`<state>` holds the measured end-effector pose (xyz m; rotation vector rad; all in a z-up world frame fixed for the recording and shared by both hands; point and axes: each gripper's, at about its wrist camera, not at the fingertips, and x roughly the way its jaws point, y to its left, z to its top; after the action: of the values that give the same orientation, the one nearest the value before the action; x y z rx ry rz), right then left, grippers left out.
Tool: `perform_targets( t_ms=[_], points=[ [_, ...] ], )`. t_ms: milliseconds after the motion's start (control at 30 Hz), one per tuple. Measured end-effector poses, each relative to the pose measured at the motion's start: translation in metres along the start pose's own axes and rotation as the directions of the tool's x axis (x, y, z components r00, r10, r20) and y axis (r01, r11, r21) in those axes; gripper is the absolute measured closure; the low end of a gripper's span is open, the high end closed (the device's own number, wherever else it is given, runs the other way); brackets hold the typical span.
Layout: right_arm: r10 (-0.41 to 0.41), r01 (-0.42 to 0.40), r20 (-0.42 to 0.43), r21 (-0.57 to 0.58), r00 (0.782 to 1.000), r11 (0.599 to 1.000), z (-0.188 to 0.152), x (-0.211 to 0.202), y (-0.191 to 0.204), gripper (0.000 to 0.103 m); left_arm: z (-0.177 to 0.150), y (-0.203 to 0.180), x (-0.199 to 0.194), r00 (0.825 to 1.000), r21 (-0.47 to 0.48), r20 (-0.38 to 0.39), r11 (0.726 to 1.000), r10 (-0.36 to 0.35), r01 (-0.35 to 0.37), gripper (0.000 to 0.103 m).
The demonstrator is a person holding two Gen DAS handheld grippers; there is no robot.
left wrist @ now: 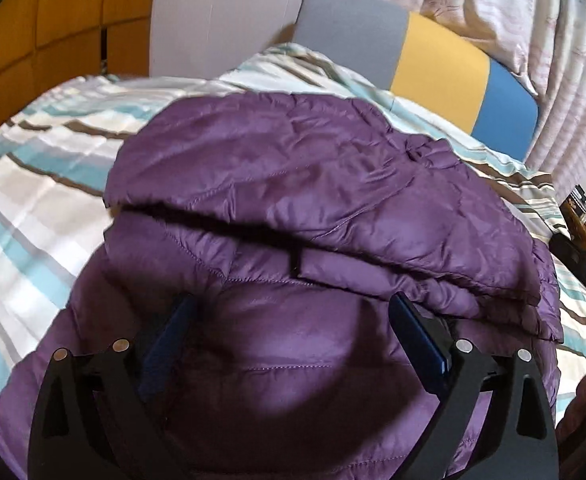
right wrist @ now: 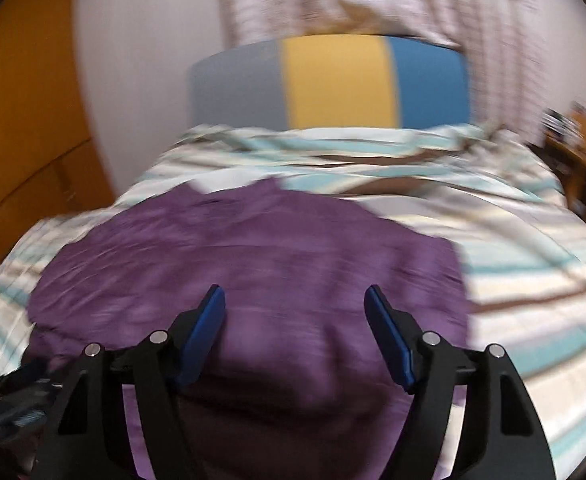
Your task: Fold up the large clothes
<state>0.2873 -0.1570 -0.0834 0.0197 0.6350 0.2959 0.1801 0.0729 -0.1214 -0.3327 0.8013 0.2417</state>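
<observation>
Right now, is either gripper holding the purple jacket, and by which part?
Nothing is held. The left gripper and right gripper are both open above the purple jacket.

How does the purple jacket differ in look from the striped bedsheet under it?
The purple jacket is one plain colour, while the striped bedsheet has bands of white, teal, grey and brown. The jacket is puffy and quilted with stitched seams; the bedsheet is thin and lies flat. The jacket is folded over on itself and covers only part of the bedsheet, which spreads across the bed. Both are wrinkled fabric.
</observation>
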Motion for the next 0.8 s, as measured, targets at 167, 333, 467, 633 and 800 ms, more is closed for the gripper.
perform_targets(
  t_ms=[167,333,467,633,800],
  points=[
    [-0.024,0.015,-0.123,-0.074,0.992,0.997,0.004,0.056,0.027,0.043,0.0,-0.004,-0.003,1.0,0.025,-0.01,1.0,0.002,-0.002,0.007],
    [0.004,0.013,-0.2,0.085,0.98,0.996,-0.013,0.093,0.0,0.042,0.006,0.005,-0.007,0.998,-0.012,-0.005,0.998,-0.055,0.055,0.007],
    [-0.036,0.044,-0.193,0.035,0.981,0.998,-0.013,0.094,0.012,0.04,0.033,0.002,-0.01,0.998,0.006,0.046,0.999,-0.039,0.039,0.007],
    [-0.052,0.057,-0.181,0.019,0.982,0.998,-0.014,0.098,0.014,0.04,0.08,0.001,0.014,0.992,0.058,0.085,0.994,0.092,-0.097,0.02],
    [-0.051,0.056,-0.179,0.019,0.982,0.998,-0.017,0.091,0.006,0.04,0.1,0.013,0.067,0.981,0.135,0.013,0.971,0.195,-0.195,0.041]
  ],
)
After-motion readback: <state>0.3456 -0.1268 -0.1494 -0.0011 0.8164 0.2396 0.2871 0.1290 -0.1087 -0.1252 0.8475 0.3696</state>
